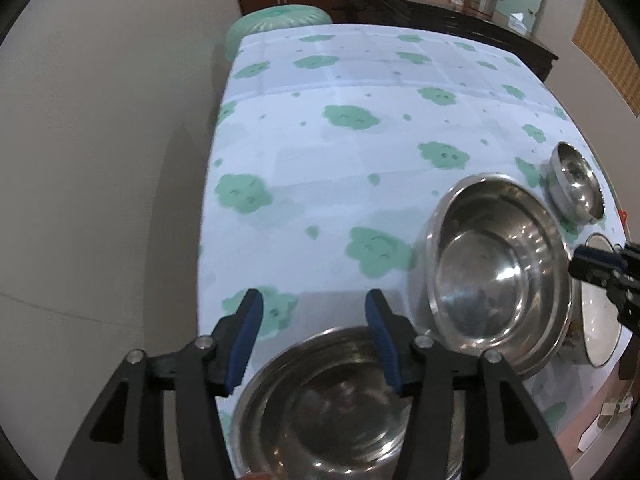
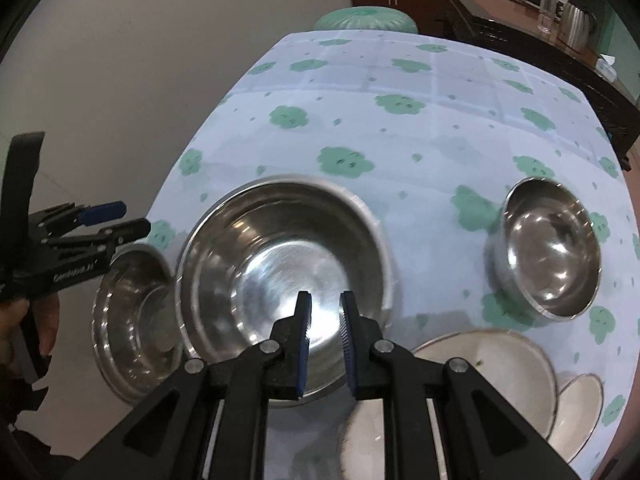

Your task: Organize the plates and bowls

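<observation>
A bench (image 2: 400, 148) draped in a pale cloth printed with green clouds fills both wrist views, its far end at 12 o'clock meeting a green round cushion (image 2: 366, 20) and dark wooden cabinets (image 2: 520, 28) that carry a steel kettle (image 2: 576, 26).

Largest of the tableware, a wide steel bowl (image 2: 280, 264) stands upright on the cloth near the bench's near edge, directly ahead of the right gripper (image 2: 325, 304). That gripper's blue-padded jaws stand only a narrow gap apart over the bowl's shiny floor, and no rim or other thing shows between them (the pads look clear of the metal).

At 4 o'clock from the wide bowl lie two white enamel plates (image 2: 508, 364), the larger overlapping the smaller at the bench's right corner.

A mid-sized steel bowl (image 1: 320, 404) sits at the wide bowl's 9 o'clock, just beside it, at the left edge of the bench. The left gripper (image 1: 314, 308) hangs above its far rim with jaws about half spread, holding nothing; the cloth shows plainly between the pads. Seen from the right wrist, a person's hand (image 2: 24, 320) grips that tool's handle at the left border.

The smallest steel bowl (image 2: 552, 248) rests alone at 3 o'clock from the wide bowl, well apart from it and tipped slightly in the fisheye.
</observation>
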{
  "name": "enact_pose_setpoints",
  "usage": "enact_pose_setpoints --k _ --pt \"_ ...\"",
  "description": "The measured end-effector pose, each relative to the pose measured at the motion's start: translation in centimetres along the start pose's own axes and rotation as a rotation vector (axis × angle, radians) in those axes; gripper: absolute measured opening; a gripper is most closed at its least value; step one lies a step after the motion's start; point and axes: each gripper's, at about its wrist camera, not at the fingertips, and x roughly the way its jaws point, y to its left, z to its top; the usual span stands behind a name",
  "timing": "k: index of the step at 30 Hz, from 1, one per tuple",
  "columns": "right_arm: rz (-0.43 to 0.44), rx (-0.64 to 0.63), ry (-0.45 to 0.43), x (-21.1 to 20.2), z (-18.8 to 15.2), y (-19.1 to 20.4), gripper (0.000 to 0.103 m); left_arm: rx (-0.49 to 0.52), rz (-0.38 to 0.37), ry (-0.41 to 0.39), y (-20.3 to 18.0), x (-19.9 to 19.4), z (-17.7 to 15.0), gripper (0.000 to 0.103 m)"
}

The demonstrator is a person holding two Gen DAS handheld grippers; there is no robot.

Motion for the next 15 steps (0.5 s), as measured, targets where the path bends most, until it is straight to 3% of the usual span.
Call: enact_pose_setpoints --k 11,15 --pt "0.088 0.003 0.044 0.1 -3.2 5.1 0.016 -0.012 0.004 0.030 3.3 -0.6 -3.6 0.059" --pt "0.106 0.015 0.062 0.3 -4.1 6.7 0.016 -0.005 0.004 0.036 4.2 -0.7 -4.5 0.066"
